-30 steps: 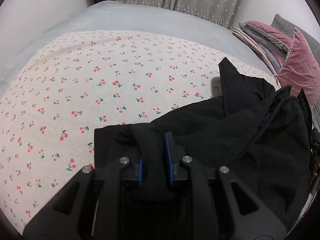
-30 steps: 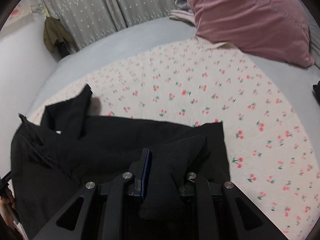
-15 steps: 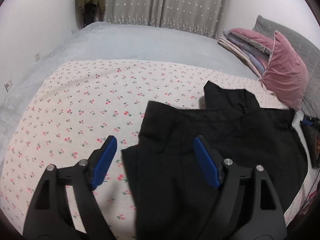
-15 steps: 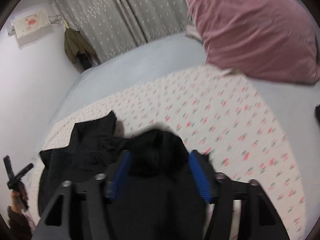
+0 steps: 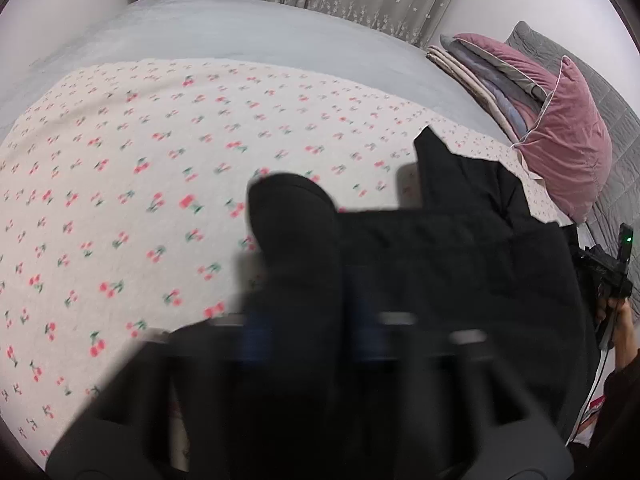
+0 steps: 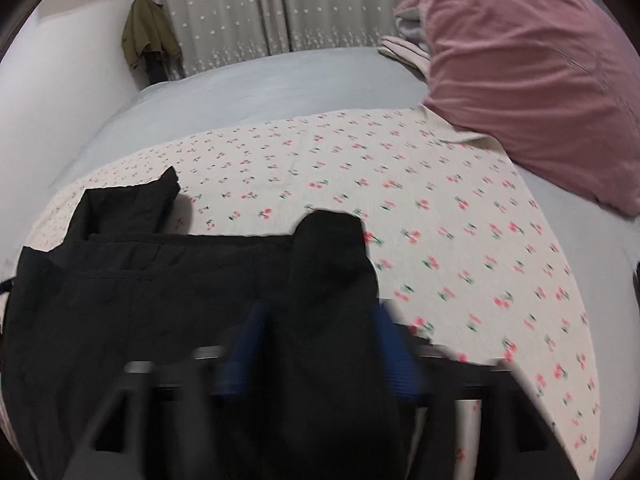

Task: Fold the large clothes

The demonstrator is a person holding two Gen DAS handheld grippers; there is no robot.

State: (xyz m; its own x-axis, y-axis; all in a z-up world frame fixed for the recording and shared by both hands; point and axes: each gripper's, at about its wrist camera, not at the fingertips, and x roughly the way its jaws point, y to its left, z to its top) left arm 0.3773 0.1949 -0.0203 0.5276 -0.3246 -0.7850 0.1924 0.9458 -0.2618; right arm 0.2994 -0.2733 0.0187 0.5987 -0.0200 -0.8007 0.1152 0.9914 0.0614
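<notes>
I count one black garment (image 5: 460,280), one cherry-print sheet (image 5: 120,184) under it, one pink pillow (image 5: 568,152) and one stack of folded bedding (image 5: 480,68) at the upper right of my left view. One olive jacket (image 6: 150,32) hangs by the curtain (image 6: 256,8) at the upper left of my right view.

The garment fills the lower centre and right of the left view and the lower left of the right view, lying on the sheet.

My left gripper (image 5: 306,332) is blurred; its two blue pads (image 5: 252,336) sit close together with a raised fold of the garment between them, so I read it as pinching the cloth. My right gripper (image 6: 320,348) is blurred too; its pads (image 6: 396,356) stand somewhat wider, with a hump of the garment between them. Whether they press on it I cannot tell.
</notes>
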